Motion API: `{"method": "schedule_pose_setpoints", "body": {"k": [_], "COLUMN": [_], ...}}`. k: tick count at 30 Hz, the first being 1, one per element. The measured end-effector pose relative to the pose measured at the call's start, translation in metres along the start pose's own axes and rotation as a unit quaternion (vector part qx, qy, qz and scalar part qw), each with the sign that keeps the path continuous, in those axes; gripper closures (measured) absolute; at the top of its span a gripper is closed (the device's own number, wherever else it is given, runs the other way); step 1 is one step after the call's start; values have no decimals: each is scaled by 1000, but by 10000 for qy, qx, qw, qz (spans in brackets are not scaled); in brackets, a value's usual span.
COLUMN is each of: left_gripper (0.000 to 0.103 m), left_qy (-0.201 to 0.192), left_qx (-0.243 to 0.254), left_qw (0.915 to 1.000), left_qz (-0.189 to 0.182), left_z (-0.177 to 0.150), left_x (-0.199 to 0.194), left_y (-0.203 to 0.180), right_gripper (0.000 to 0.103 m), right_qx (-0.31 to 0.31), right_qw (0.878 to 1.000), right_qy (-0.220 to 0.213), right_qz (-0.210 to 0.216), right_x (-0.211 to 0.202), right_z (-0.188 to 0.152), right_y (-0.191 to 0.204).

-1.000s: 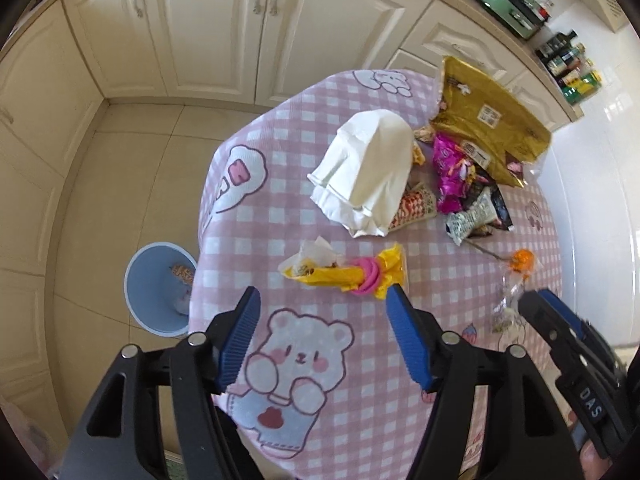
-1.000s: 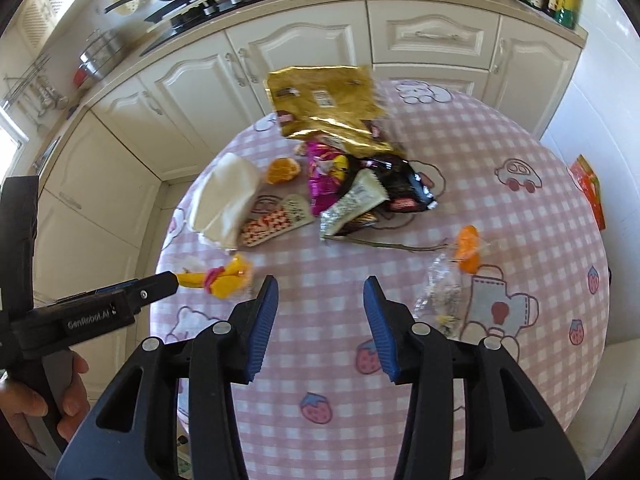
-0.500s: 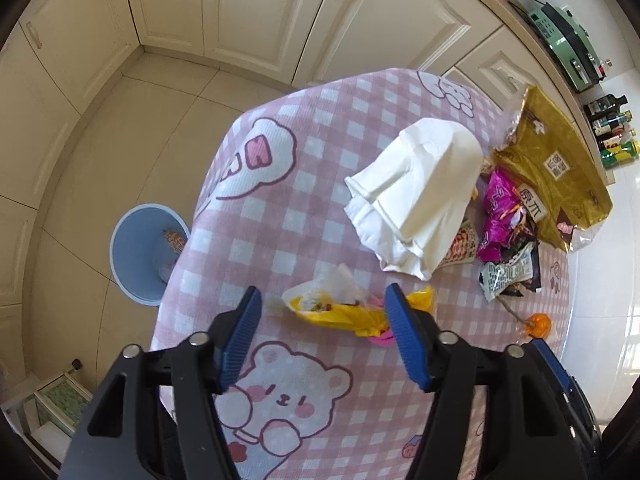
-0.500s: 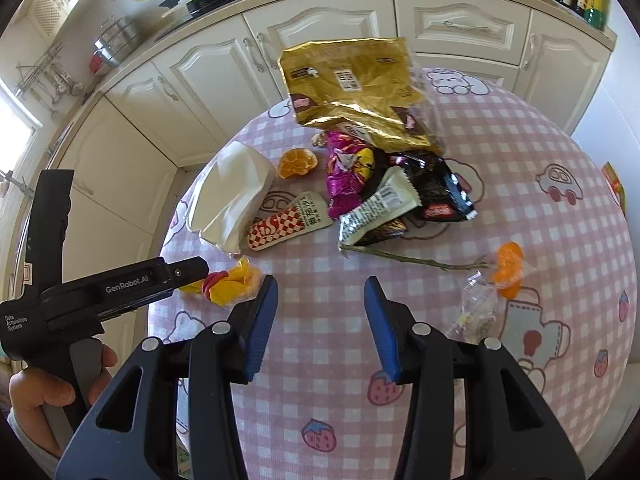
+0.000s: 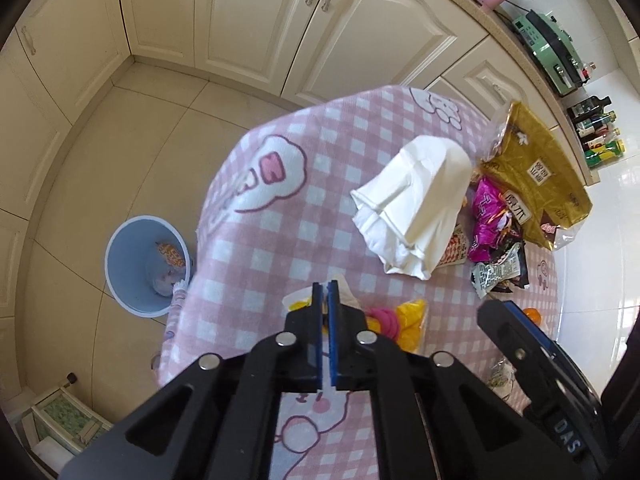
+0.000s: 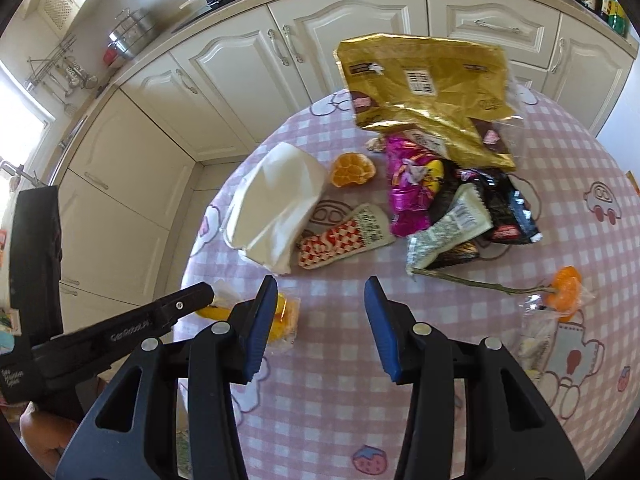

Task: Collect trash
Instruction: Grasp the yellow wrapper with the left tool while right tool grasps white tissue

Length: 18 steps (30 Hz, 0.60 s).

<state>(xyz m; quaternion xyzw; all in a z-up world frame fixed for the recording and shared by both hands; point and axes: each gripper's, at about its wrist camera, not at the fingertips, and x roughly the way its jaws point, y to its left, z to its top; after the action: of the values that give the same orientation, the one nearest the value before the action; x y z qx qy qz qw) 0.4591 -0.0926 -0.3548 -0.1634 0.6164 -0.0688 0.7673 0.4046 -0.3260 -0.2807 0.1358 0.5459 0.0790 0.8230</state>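
A round table (image 6: 460, 360) in a pink checked cloth fills both views, with cream cabinets (image 5: 240, 20) behind it and a blue bin (image 5: 132, 264) on the floor tiles just off its edge, some rubbish already inside. The biggest piece on the cloth is a gold foil bag (image 6: 424, 92) at the far side; beside it lies a white paper bag (image 6: 276, 208), then a heap of magenta, black and silver wrappers (image 6: 448, 208) and a red-and-white chequered packet (image 6: 344, 240). An orange peel (image 6: 352, 168) sits between the white bag and the heap, and more peel in clear plastic (image 6: 560, 300) lies well apart at the right. At the near edge is a yellow wrapper (image 5: 408, 320) with a pink ring and a white scrap. The left gripper (image 5: 325, 292) has just snapped together: its jaws meet at the white end of that wrapper, a thin sliver of it between the pads. The right gripper (image 6: 322, 320) hovers just beside, jaws partly spread over bare cloth, holding nothing.
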Motion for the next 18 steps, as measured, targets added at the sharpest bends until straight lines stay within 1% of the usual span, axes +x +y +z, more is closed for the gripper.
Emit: {"method": "schedule_pose_setpoints", "body": {"k": [3, 5, 11, 15, 18], "left_gripper": [102, 102, 103, 103, 103], "left_qy": [-108, -205, -392, -442, -457], "left_qx": [-13, -15, -25, -28, -25], "left_qw": [9999, 9998, 9992, 9990, 9990], "left_qz": [9, 35, 49, 7, -7], "left_z": [3, 6, 20, 25, 28], "left_x": [-14, -27, -51, -57, -62], "left_y": [12, 24, 48, 57, 66], "right_gripper": [58, 48, 33, 31, 31], "right_qx": [66, 214, 847, 1147, 1310], "right_qw": [9999, 9996, 9963, 9933, 9913], "right_qy": [-11, -4, -110, -94, -27], "right_qz": [126, 184, 107, -115, -98], "right_x": [7, 13, 34, 49, 59], "right_z": [6, 10, 29, 38, 39], "right_y": [10, 14, 23, 26, 26]}}
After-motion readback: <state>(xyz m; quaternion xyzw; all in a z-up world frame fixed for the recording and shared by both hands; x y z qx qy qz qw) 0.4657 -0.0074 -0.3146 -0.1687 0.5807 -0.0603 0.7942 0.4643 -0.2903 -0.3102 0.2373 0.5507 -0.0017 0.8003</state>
